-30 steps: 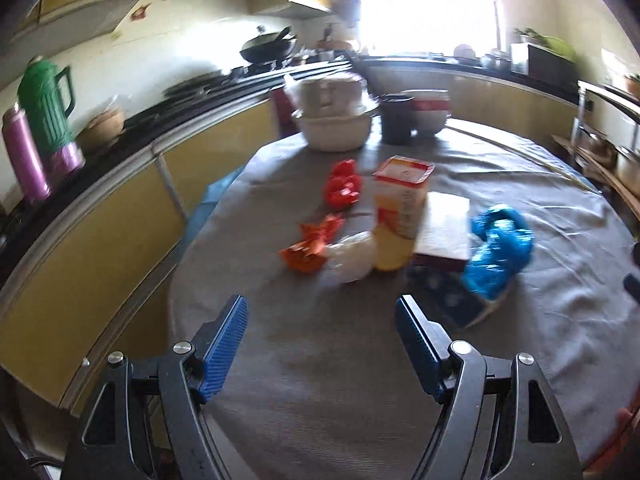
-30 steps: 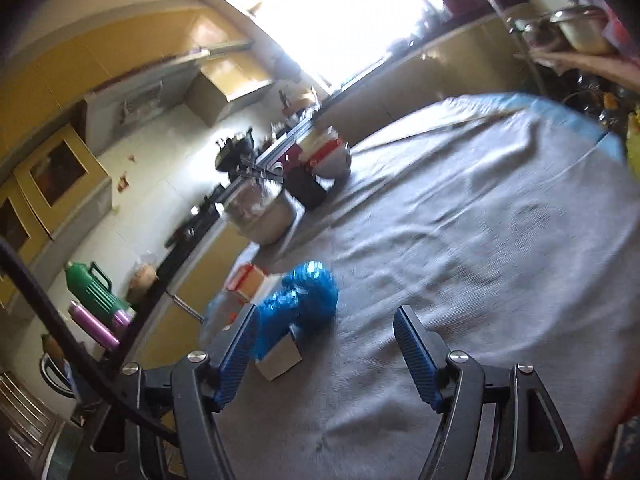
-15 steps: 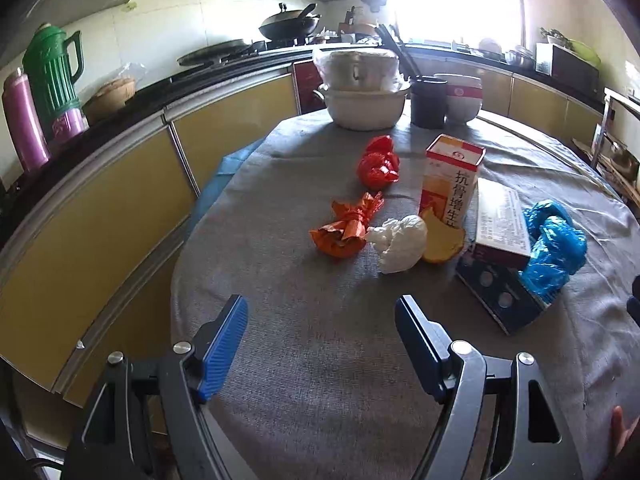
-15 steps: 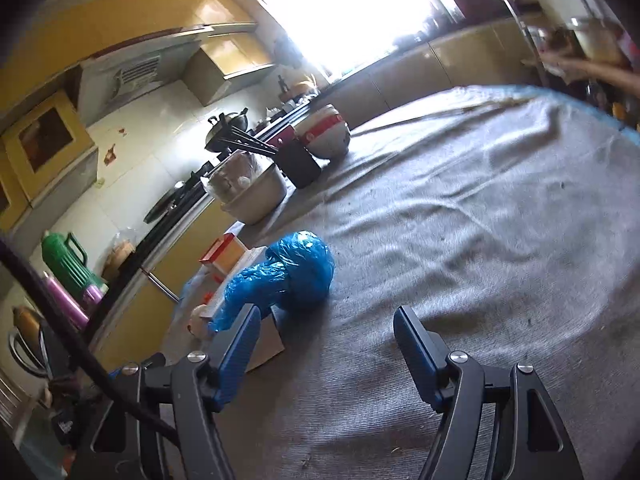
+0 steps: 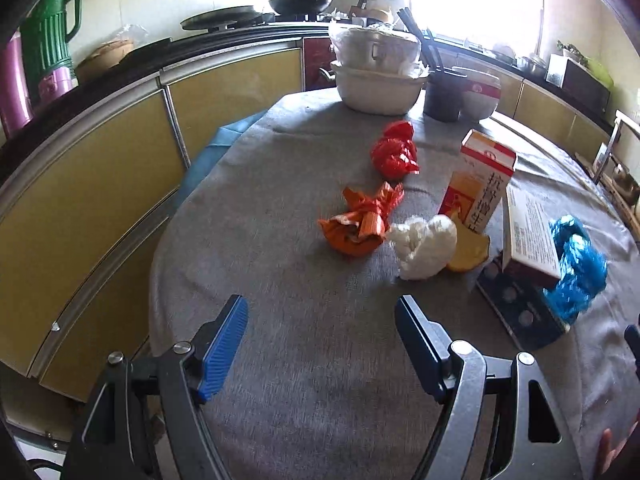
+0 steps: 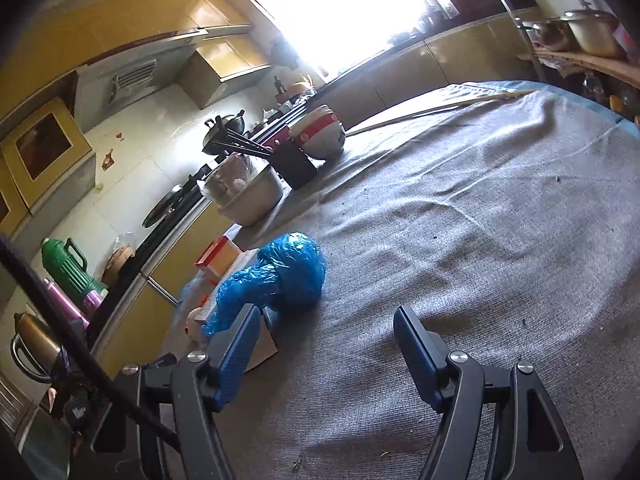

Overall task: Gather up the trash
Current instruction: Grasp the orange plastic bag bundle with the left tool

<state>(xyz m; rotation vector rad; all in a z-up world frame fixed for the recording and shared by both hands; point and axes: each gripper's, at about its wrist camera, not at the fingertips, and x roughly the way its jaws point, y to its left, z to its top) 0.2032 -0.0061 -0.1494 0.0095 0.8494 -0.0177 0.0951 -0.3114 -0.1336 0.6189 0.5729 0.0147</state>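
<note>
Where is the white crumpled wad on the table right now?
In the left wrist view the white wad lies right of centre on the grey tablecloth, between the orange wrapper on its left and the yellow piece on its right.

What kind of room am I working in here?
Most likely a home kitchen: a wok sits on the stove along the counter, yellow cabinets run beneath it, and thermos flasks stand at one end. You are at a cloth-covered table strewn with crumpled bags and boxes.

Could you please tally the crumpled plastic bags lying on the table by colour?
Red: 1
Orange: 1
White: 1
Blue: 1
Total: 4
</note>
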